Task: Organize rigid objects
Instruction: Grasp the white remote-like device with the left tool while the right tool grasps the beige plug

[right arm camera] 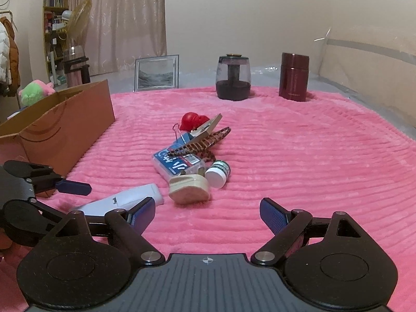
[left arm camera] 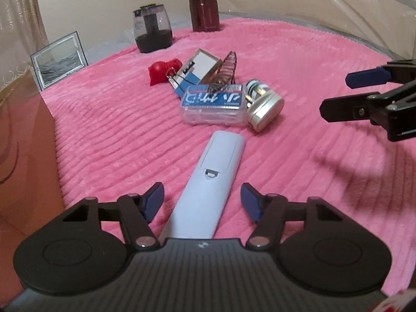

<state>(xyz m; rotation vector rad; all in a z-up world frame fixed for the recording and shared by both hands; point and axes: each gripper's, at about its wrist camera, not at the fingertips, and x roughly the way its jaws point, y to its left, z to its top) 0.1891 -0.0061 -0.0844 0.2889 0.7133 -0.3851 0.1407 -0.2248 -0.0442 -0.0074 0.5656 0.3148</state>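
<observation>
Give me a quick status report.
Left tongs open, straddling white remote. Right tongs open, empty. Clutter pile ahead, nothing blocking.

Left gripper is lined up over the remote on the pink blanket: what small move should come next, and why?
Probably close the left gripper on the white remote. Its jaws stand open on either side of the remote, which lies face down between them on the pink blanket and is not yet gripped. The right gripper is open too, over bare blanket.
</observation>
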